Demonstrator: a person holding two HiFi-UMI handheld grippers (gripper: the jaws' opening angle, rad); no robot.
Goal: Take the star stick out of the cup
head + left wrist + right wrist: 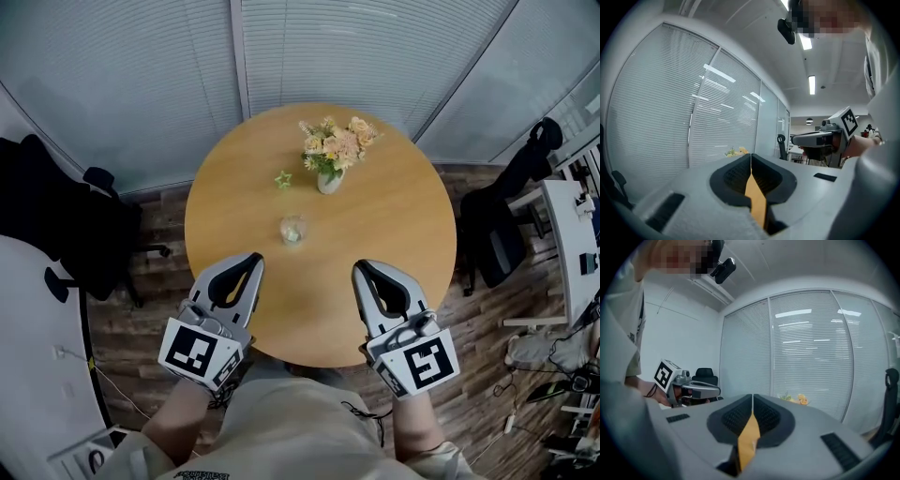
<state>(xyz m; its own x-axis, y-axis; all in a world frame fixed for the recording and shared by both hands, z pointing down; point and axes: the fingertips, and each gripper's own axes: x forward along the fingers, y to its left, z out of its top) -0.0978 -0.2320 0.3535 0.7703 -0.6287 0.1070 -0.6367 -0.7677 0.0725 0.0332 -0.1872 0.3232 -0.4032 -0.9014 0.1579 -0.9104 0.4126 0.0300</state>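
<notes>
Over the near edge of the round wooden table (398, 220) I hold my left gripper (253, 260) and right gripper (361, 270), both pinched together on nothing. Mid-table stands the clear cup (292, 230). The star stick (282, 179) shows its star just beyond it, near the flower vase (328, 182); I cannot make out its stem.

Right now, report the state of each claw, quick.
Left claw: closed, holding nothing.
Right claw: closed, holding nothing.
</notes>
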